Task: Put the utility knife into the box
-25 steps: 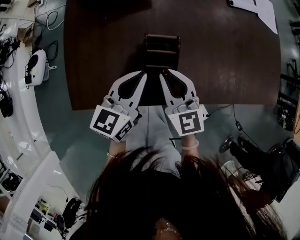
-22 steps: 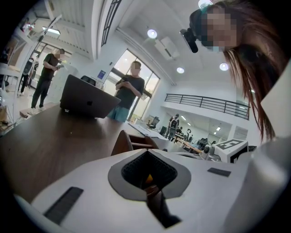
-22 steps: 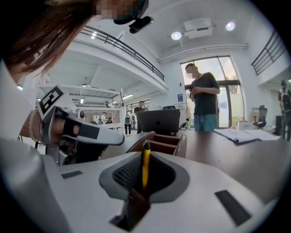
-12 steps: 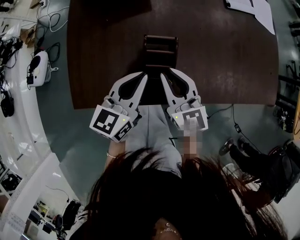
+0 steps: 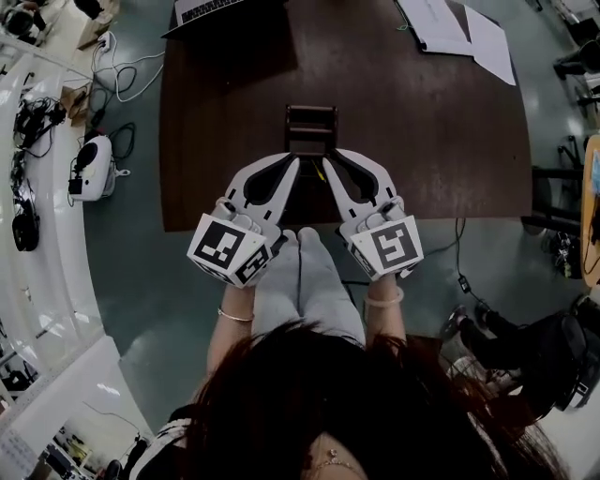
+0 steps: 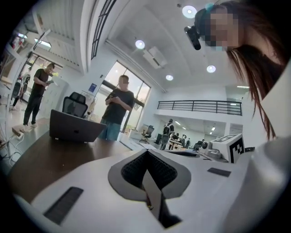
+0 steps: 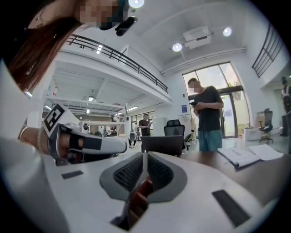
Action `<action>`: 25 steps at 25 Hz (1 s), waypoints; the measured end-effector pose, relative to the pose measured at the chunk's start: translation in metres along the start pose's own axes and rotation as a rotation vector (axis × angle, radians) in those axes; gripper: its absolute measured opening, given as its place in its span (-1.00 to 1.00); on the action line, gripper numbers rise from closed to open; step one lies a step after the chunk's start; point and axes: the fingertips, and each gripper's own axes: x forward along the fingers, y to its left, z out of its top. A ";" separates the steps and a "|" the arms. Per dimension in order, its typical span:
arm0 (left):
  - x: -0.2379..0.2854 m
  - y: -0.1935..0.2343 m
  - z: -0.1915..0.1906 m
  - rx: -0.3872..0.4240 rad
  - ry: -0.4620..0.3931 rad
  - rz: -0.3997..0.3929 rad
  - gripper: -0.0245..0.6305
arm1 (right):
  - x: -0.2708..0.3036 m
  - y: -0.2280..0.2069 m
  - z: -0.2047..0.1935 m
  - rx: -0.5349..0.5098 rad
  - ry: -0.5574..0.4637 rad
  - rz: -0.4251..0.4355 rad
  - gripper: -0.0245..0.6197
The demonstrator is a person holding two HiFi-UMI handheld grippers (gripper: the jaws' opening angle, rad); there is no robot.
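Bright, high-ceilinged office with white walls, round ceiling lights [image 6: 140, 44], tall windows [image 7: 213, 86] and a railed mezzanine [image 6: 200, 107]. A dark brown tabletop [image 5: 422, 141] on a grey-green floor [image 5: 122, 281] carries a laptop [image 6: 75, 126] and papers [image 5: 450, 23]. An office chair [image 7: 173, 129] stands beyond.

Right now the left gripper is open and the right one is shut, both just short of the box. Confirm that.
No: the left gripper is shut too, its jaws pressed together with nothing between them, as the left gripper view shows. The right gripper is shut, and both sit just short of the box.
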 end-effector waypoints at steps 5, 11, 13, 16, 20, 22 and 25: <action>-0.006 -0.015 0.041 0.056 -0.052 -0.017 -0.92 | -0.015 0.008 0.046 -0.019 -0.062 -0.019 -0.85; -0.012 -0.041 0.077 0.129 -0.083 -0.056 -0.92 | -0.035 0.012 0.093 -0.034 -0.140 -0.047 -0.88; -0.014 -0.048 0.082 0.143 -0.084 -0.069 -0.92 | -0.042 0.013 0.103 -0.039 -0.157 -0.061 -0.88; -0.020 -0.055 0.088 0.154 -0.097 -0.080 -0.92 | -0.050 0.015 0.117 -0.067 -0.186 -0.086 -0.88; -0.023 -0.058 0.093 0.161 -0.102 -0.076 -0.92 | -0.060 0.015 0.130 -0.075 -0.205 -0.101 -0.88; -0.025 -0.059 0.095 0.165 -0.109 -0.074 -0.92 | -0.062 0.016 0.130 -0.079 -0.205 -0.102 -0.88; -0.028 -0.062 0.097 0.172 -0.117 -0.075 -0.92 | -0.065 0.019 0.130 -0.081 -0.216 -0.101 -0.88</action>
